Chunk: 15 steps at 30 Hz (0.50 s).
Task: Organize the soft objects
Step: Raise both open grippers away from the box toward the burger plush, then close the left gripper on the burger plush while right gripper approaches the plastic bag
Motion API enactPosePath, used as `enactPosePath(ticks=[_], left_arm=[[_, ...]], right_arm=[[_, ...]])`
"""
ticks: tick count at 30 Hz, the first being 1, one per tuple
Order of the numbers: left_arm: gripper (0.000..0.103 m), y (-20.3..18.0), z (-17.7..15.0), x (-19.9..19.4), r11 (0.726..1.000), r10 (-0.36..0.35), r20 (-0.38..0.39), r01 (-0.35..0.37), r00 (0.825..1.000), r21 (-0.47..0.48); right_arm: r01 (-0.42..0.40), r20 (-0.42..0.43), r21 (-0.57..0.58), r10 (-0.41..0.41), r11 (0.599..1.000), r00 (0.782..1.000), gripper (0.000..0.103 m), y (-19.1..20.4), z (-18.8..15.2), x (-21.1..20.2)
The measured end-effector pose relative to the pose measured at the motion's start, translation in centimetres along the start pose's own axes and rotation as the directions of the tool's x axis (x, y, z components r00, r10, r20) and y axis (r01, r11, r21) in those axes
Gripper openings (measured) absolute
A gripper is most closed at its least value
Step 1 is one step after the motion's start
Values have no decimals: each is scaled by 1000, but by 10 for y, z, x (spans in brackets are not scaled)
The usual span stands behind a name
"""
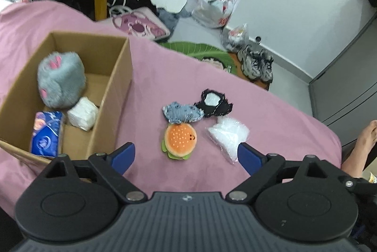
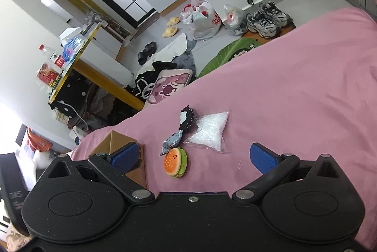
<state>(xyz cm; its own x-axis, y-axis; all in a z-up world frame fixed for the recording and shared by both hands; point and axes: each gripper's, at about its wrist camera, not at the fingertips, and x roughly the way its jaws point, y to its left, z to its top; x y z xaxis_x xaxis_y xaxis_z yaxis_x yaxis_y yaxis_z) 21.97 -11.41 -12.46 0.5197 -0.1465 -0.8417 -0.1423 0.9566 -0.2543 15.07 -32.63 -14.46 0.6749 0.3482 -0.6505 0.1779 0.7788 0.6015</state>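
Bedding, a pink sheet (image 1: 247, 91), filled the middle of both views, and an open brown cardboard box (image 1: 117, 87) sat on it at centre left of the left wrist view. Inside the box lay a grey fluffy plush cube with pink marks (image 1: 61, 80), a blue printed tissue pack (image 1: 46, 134) and a white crumpled soft wad (image 1: 82, 115). Right of the box, at mid-frame, four items lay on the sheet in a loose cluster: a clear bag of white filling (image 1: 227, 134), a black fuzzy patch with a white centre (image 1: 213, 103), a grey-blue knitted piece (image 1: 182, 113) touching an orange and green plush hamburger (image 1: 179, 141). The left gripper (image 1: 186, 155) hovered spread wide and empty, the hamburger just ahead between its blue pads; the right gripper (image 2: 198, 157) was likewise wide open with nothing held. The packing looked part done; the next move likely called for lowering the left jaws around the hamburger and closing gently.
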Motion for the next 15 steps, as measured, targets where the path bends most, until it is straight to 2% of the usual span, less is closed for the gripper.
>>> enactPosePath(ticks=[4, 7, 15], left_arm=[[87, 3, 1, 22, 1000, 8, -28, -9, 1000, -24], [86, 4, 2, 38, 999, 17, -44, -19, 999, -36], [85, 4, 7, 74, 998, 32, -81, -35, 996, -43]], right_arm=[[4, -6, 34, -4, 999, 1000, 99, -6, 1, 11], [30, -18, 25, -30, 999, 999, 99, -9, 0, 19], [35, -45, 74, -32, 997, 998, 96, -17, -2, 37]])
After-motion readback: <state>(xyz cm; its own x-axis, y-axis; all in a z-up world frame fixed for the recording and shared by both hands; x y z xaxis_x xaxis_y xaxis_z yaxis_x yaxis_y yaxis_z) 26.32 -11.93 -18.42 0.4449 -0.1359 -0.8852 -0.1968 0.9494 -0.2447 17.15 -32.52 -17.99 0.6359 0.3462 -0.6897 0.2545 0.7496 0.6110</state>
